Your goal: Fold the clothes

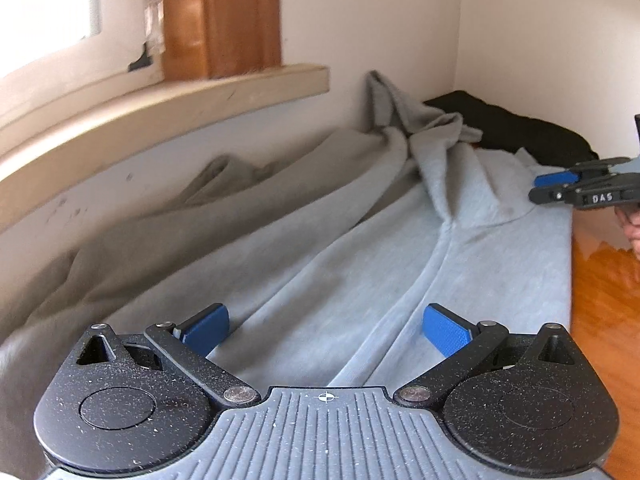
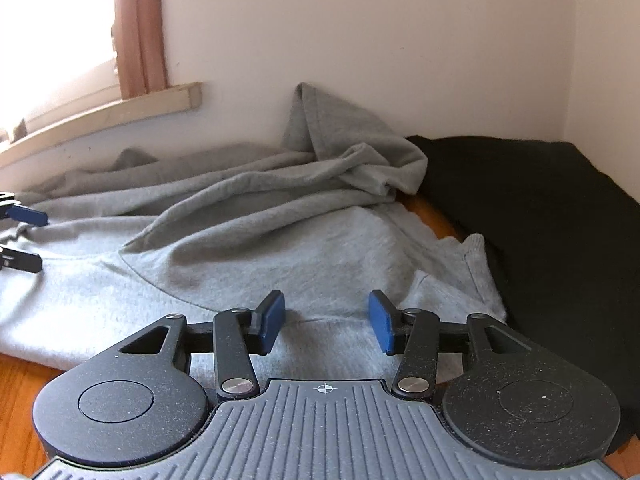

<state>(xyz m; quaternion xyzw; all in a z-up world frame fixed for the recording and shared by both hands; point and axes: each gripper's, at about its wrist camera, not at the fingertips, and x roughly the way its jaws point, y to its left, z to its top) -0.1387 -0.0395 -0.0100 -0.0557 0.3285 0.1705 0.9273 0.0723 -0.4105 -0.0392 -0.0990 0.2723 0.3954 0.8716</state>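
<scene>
The grey hoodie (image 2: 224, 264) lies spread on the wooden bench (image 1: 600, 320) by the wall, its hood and far sleeve bunched, no fold finished. Left gripper (image 1: 326, 326) and right gripper (image 2: 326, 322) hover open-jawed, empty. A black garment (image 2: 540, 208) waits beside it.

A home room: painted walls, wooden windowsill (image 1: 168, 100), curtain (image 2: 140, 28), wood floor (image 1: 608, 300) strewn with clothes (image 2: 280, 240).
</scene>
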